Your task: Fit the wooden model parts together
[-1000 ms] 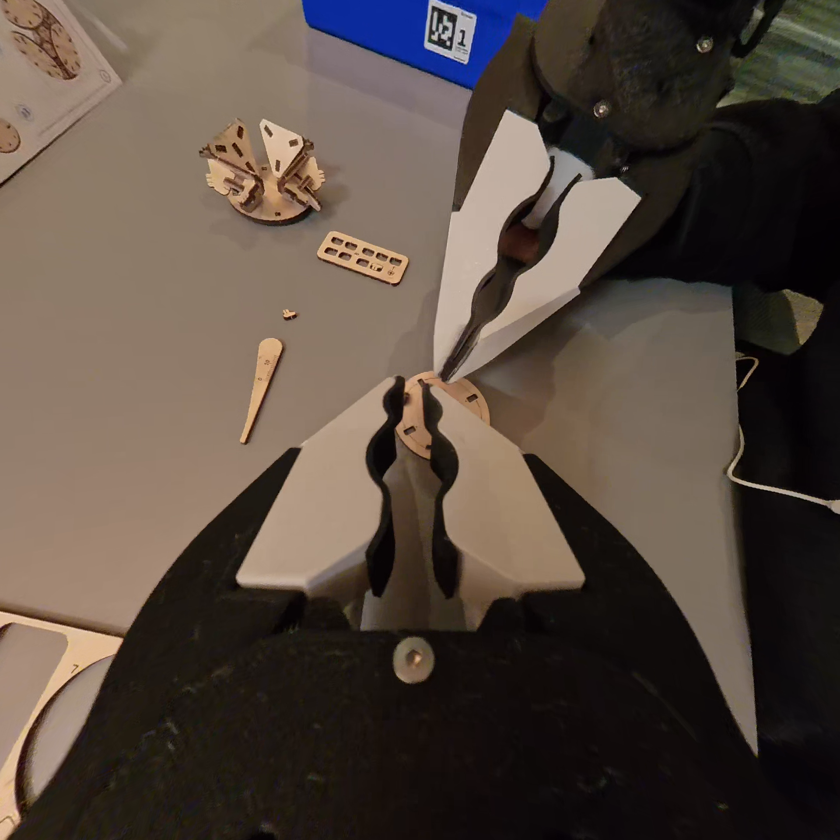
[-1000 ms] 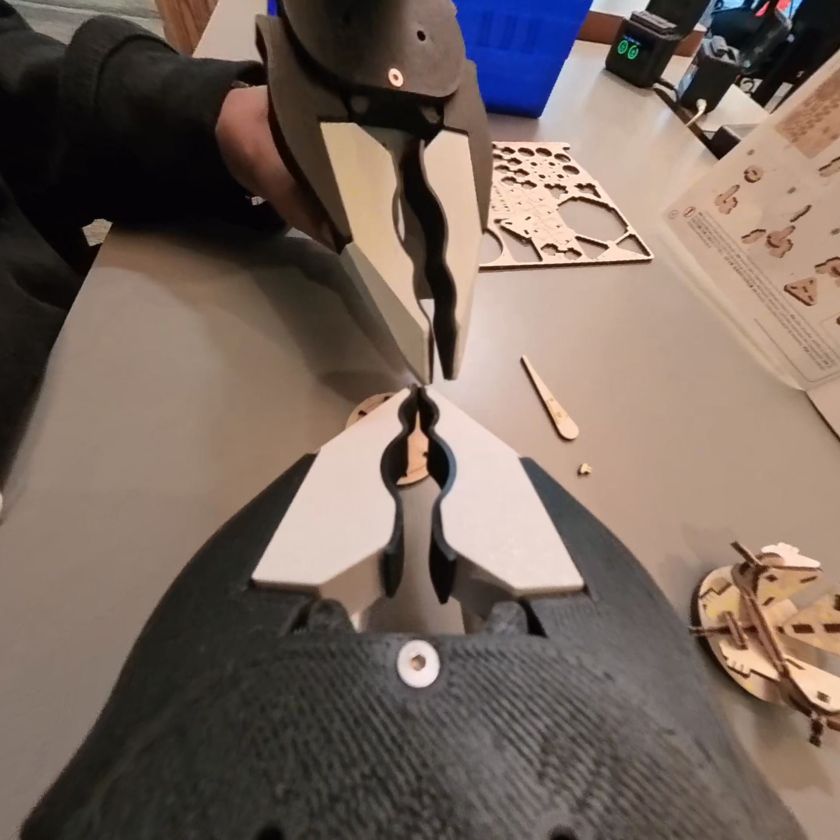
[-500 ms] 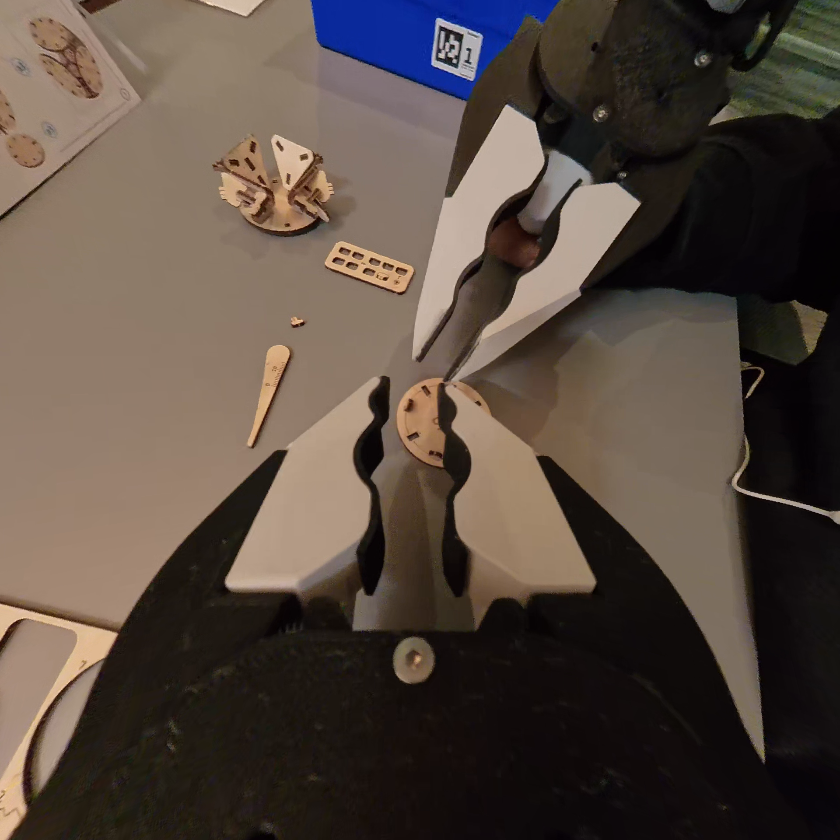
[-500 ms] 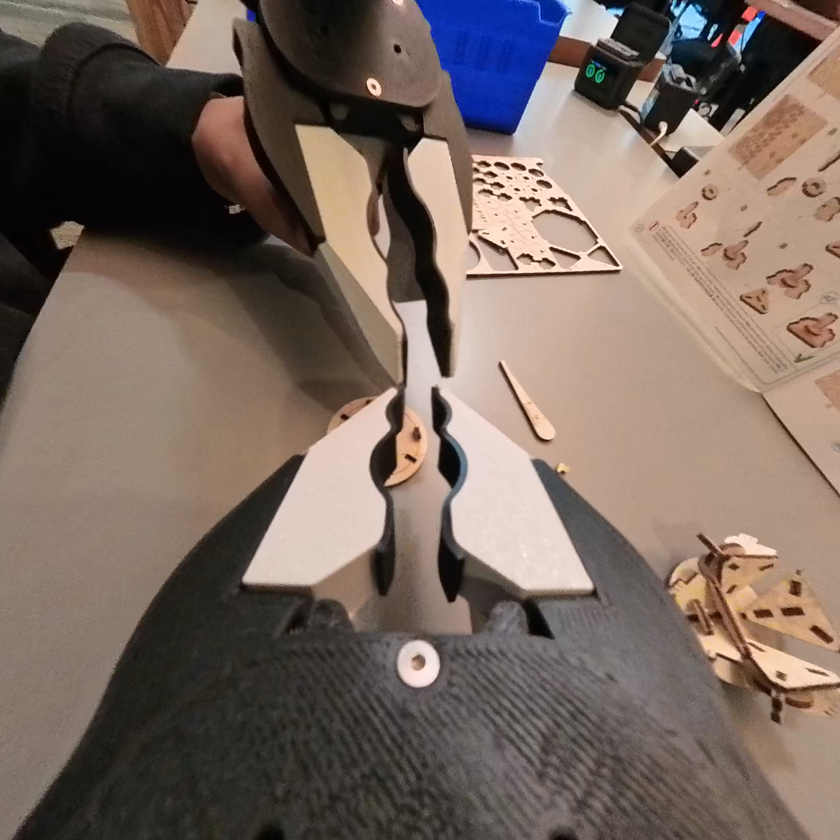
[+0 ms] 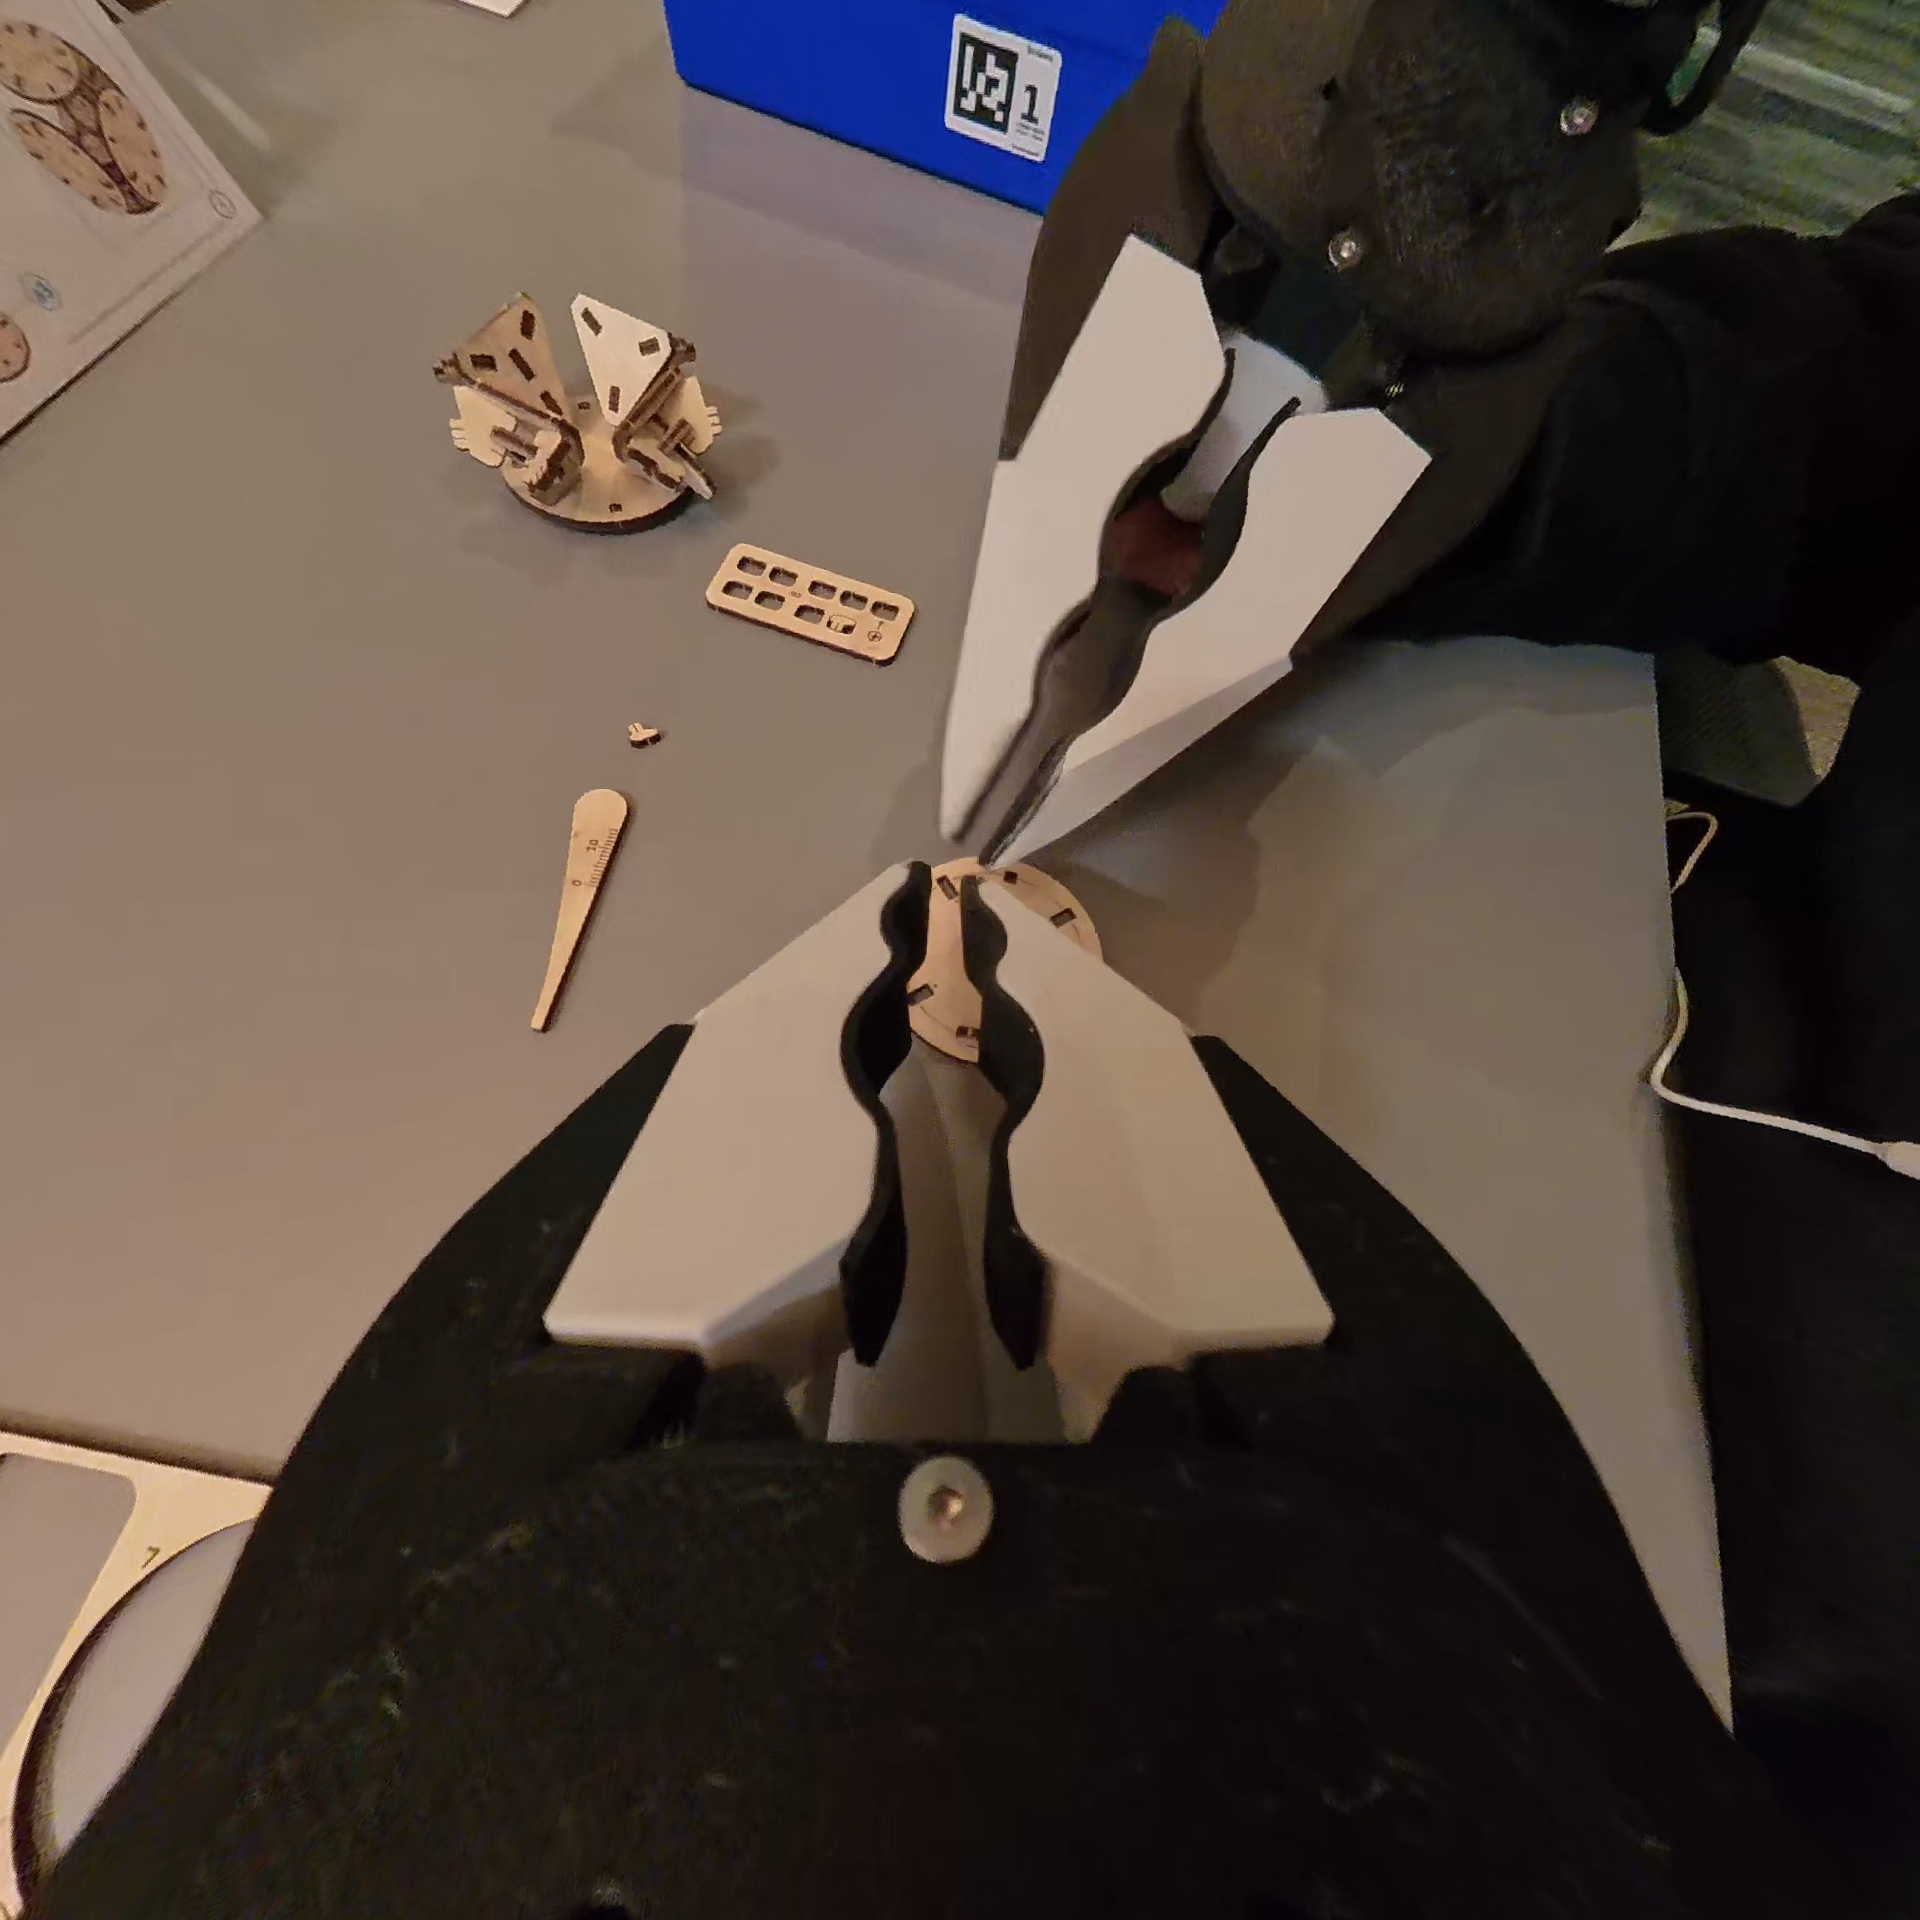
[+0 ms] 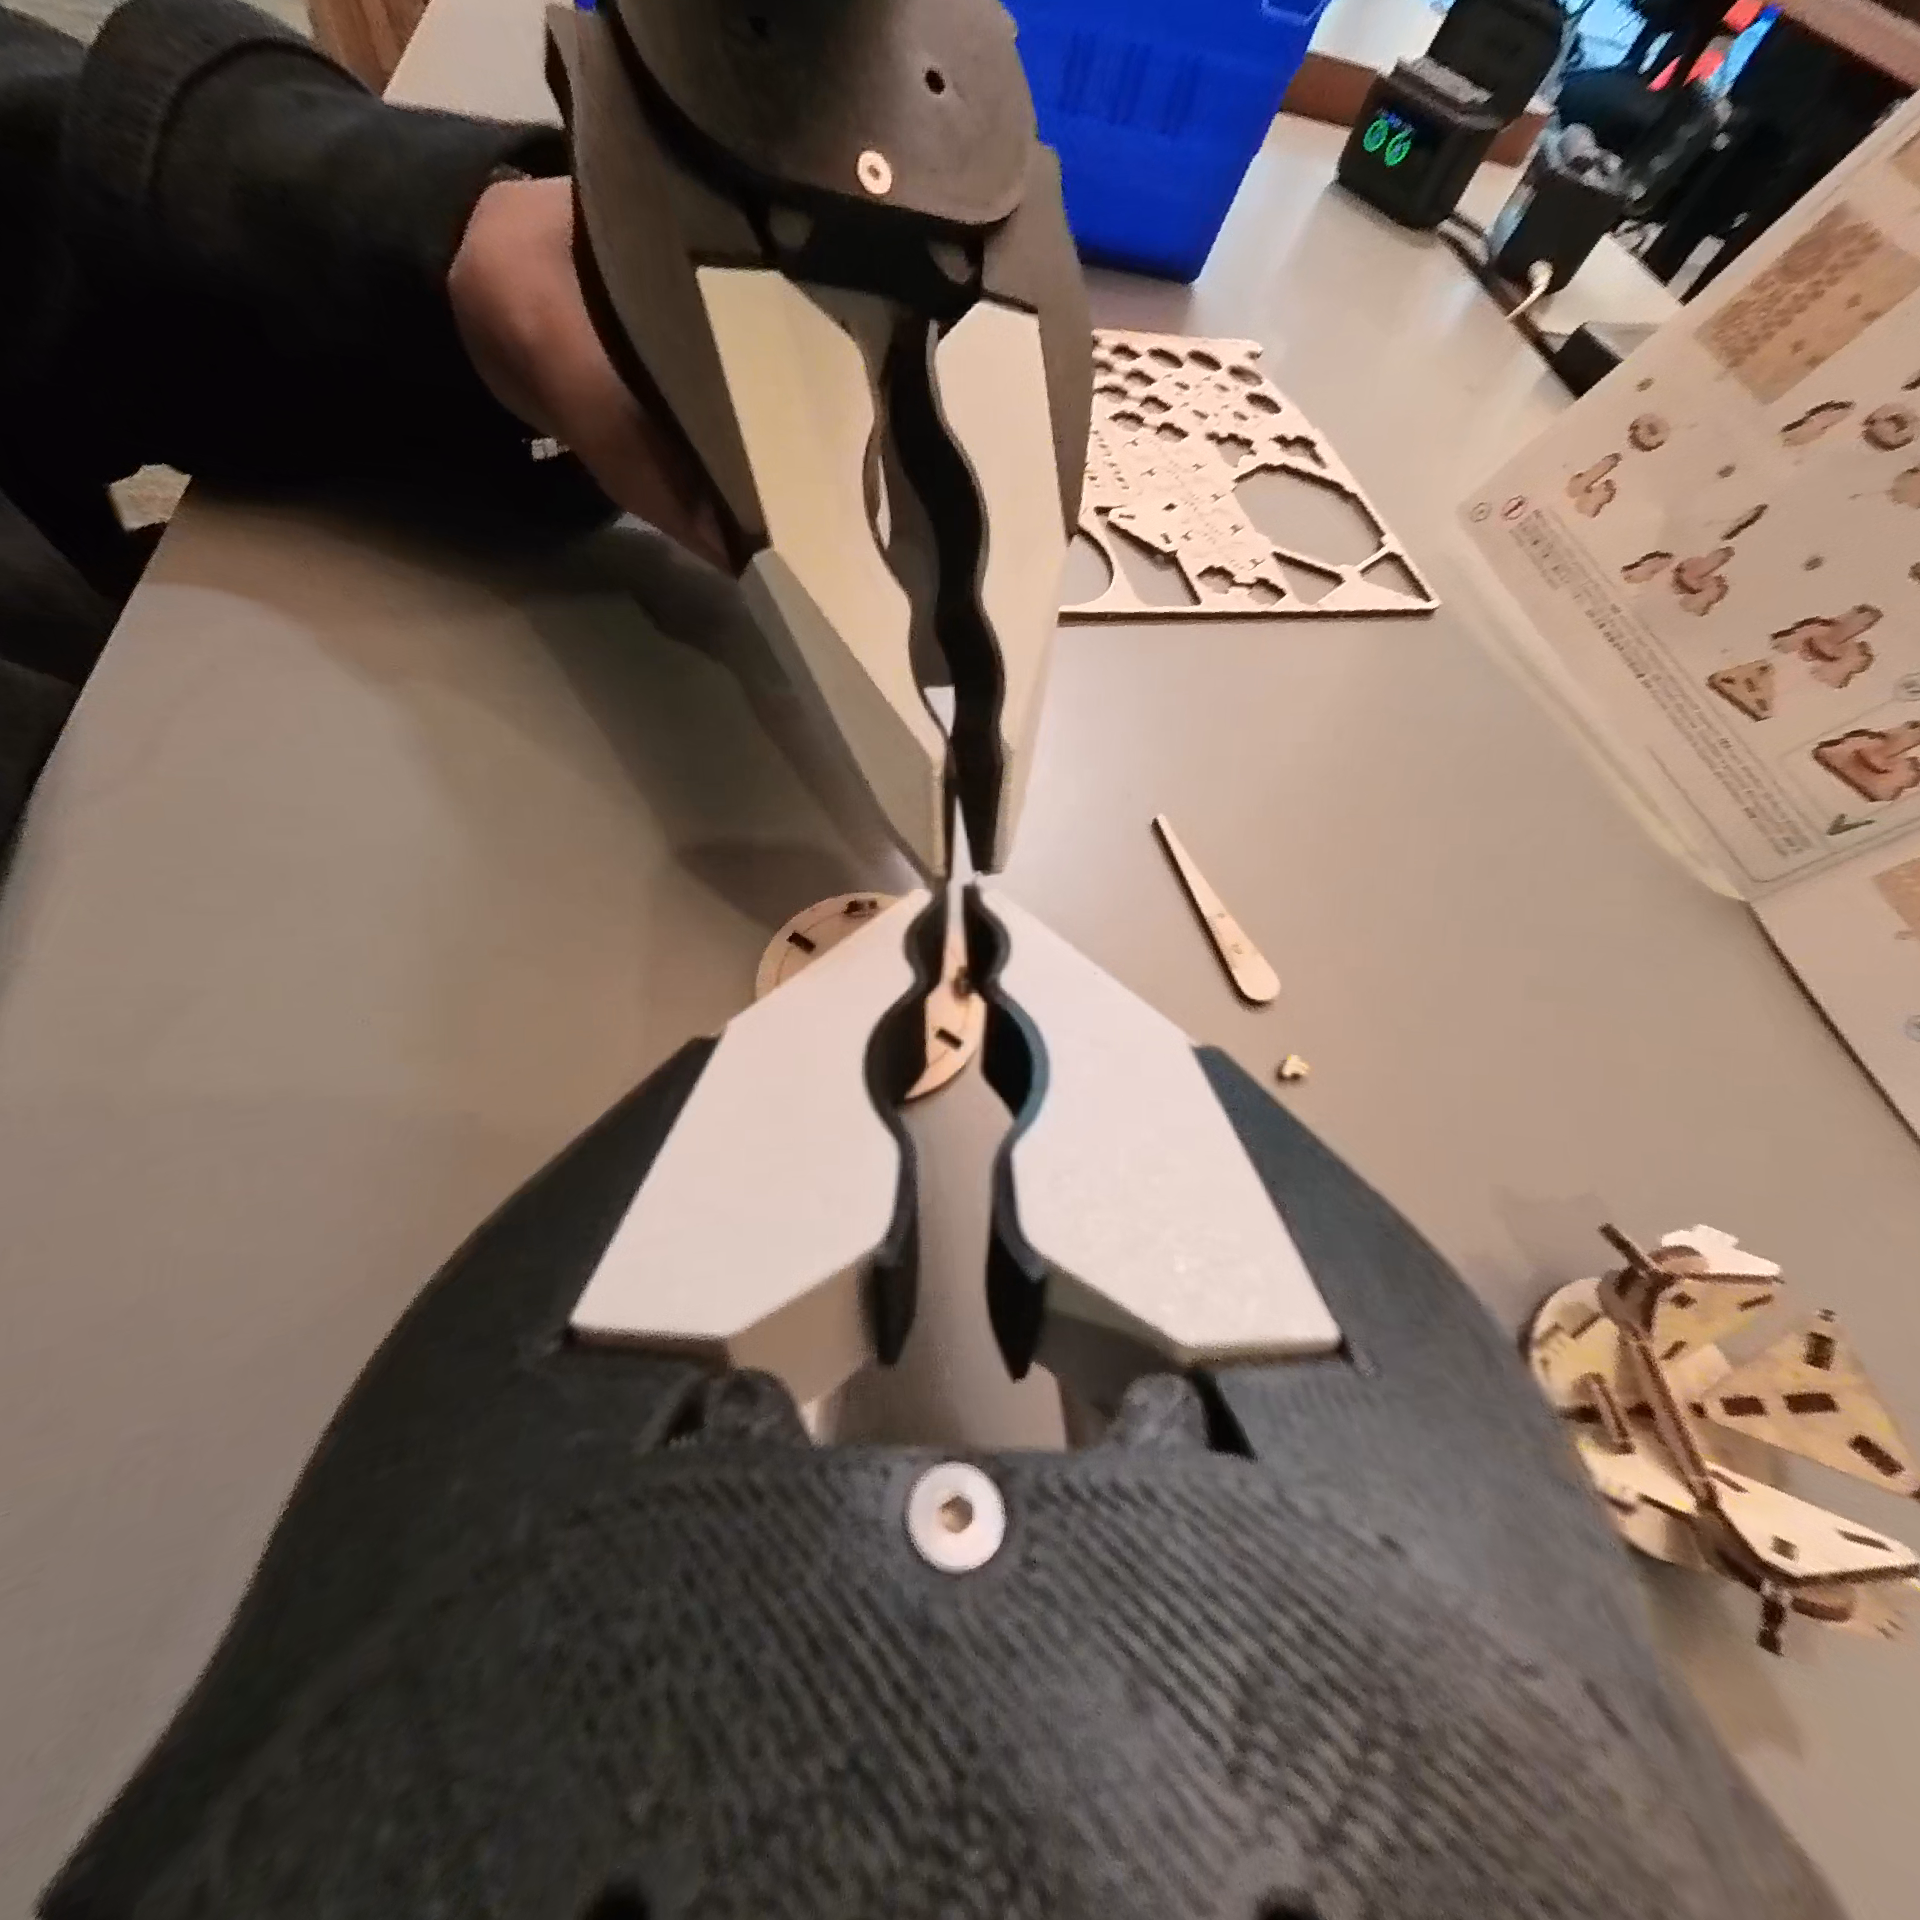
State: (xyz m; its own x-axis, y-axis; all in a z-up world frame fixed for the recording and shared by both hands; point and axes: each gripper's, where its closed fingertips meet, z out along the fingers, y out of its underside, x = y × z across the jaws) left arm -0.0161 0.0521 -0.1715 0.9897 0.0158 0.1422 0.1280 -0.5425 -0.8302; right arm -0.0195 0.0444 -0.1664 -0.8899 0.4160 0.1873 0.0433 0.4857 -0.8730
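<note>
Left wrist view: wooden disc lies beneath both near-closed jaws.

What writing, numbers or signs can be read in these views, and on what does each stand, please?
I will not quote writing; it stands here:
White code sticker on the blue bin.
Scale marks on the tapered wooden stick.
Instruction sheet: print too small.
Green display on the black device: blurred.

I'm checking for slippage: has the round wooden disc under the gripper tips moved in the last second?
No: the disc keeps its spot beside the tapered wooden stick in the left wrist view.
</note>
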